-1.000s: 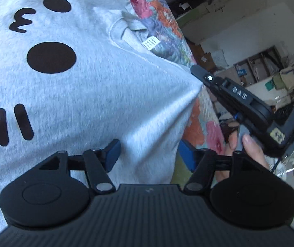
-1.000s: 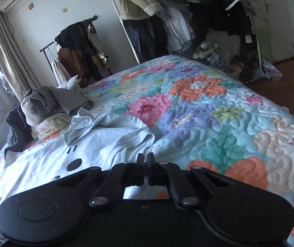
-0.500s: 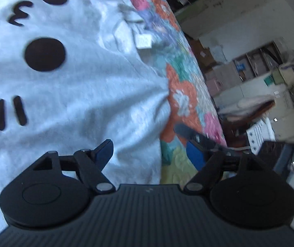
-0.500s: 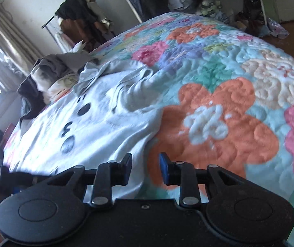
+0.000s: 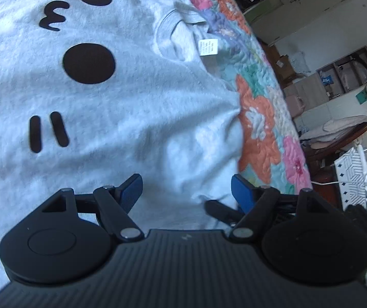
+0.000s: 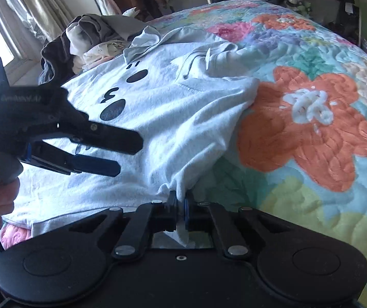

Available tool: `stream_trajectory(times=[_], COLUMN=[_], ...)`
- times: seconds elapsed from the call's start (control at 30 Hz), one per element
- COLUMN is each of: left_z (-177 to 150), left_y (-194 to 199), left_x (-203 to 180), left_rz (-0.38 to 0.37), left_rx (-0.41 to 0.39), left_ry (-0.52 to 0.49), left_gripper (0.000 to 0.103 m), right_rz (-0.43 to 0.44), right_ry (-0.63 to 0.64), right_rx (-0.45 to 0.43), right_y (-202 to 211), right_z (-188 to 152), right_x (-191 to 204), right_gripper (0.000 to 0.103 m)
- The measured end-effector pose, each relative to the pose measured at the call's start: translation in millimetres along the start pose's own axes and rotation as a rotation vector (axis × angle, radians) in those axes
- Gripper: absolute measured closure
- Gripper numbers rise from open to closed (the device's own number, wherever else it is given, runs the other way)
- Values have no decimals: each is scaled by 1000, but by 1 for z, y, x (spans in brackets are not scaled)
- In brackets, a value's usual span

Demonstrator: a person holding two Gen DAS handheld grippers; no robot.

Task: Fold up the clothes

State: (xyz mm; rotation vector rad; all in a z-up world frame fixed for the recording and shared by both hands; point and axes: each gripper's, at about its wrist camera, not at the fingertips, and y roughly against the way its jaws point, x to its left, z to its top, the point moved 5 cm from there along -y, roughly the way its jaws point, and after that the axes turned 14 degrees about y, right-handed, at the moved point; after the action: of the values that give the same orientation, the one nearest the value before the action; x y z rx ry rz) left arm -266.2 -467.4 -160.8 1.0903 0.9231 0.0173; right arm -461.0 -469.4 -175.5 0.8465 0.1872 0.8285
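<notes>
Grey sweatshirt (image 6: 183,118) spread face-up on quilted bed (image 6: 311,133), ready for folding. Right tool (image 6: 179,205) clamped on its sleeve-side edge, likely to draw it inward. Left tool (image 5: 186,187) wide apart, empty, poised above cloth. Clothes pile (image 6: 88,41) behind.

Right tongs (image 6: 181,200) clamped tight on pinched cloth, left tongs (image 5: 186,187) spread wide, gripping nothing, angled downward

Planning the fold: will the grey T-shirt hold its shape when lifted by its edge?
Probably not. The T-shirt already bunches where the right gripper pinches it, so it should drape. It looks thin and light. It may drag on the quilt.
</notes>
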Motion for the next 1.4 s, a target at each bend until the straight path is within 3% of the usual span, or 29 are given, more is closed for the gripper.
stream_trajectory(times=[0.1, 0.23, 0.43, 0.5, 0.6, 0.73, 0.8, 0.9, 0.97, 1.03, 1.1, 1.2, 1.33, 1.4], left_z=[-3, -6, -1, 3, 11, 24, 30, 38, 47, 56, 62, 64, 62, 60], left_y=[-1, 0, 19, 29, 45, 63, 71, 84, 97, 114, 131, 155, 183, 192], left_x=[7, 2, -19, -29, -45, -57, -57, -49, -40, -27, -15, -6, -1, 1], left_rz=[53, 83, 66, 65, 54, 10, -4, -7, -45, -127, -175, -155, -140, -134], left_rx=[17, 18, -28, -46, -78, -117, -140, -170, -181, -204, -222, -249, -290, -301], left_ry=[-19, -60, -126, -152, -181, -168, -148, -115, -62, 22, 92, 111, 89, 79], left_gripper=[27, 27, 27, 26, 25, 25, 25, 25, 25, 25, 25, 25, 27, 27], right_rz=[-17, -1, -94, -140, -129, -108, -130, -96, -45, 6, 9, -17, -59, 19], right_ry=[-41, -93, -51, -27, -16, 36, 85, 159, 191, 206, 208, 250, 413, 463], right_rx=[40, 26, 62, 39, -32, -117, -121, -167, -210, -261, -304, -318, -316, -278], right_y=[1, 0, 19, 34, 56, 66, 63, 64, 66, 68, 69, 72, 83, 75], right_z=[-19, -24, -14, -5, 16, 41, 51, 71, 89, 109, 127, 155, 175, 172], right_x=[-10, -16, -17, -22, -29, -28, -22, -2, 11, 25, 39, 64, 103, 113], right_gripper=[99, 98, 93, 84, 82, 54, 54, 50, 25, 7, 6, 6, 2, 2])
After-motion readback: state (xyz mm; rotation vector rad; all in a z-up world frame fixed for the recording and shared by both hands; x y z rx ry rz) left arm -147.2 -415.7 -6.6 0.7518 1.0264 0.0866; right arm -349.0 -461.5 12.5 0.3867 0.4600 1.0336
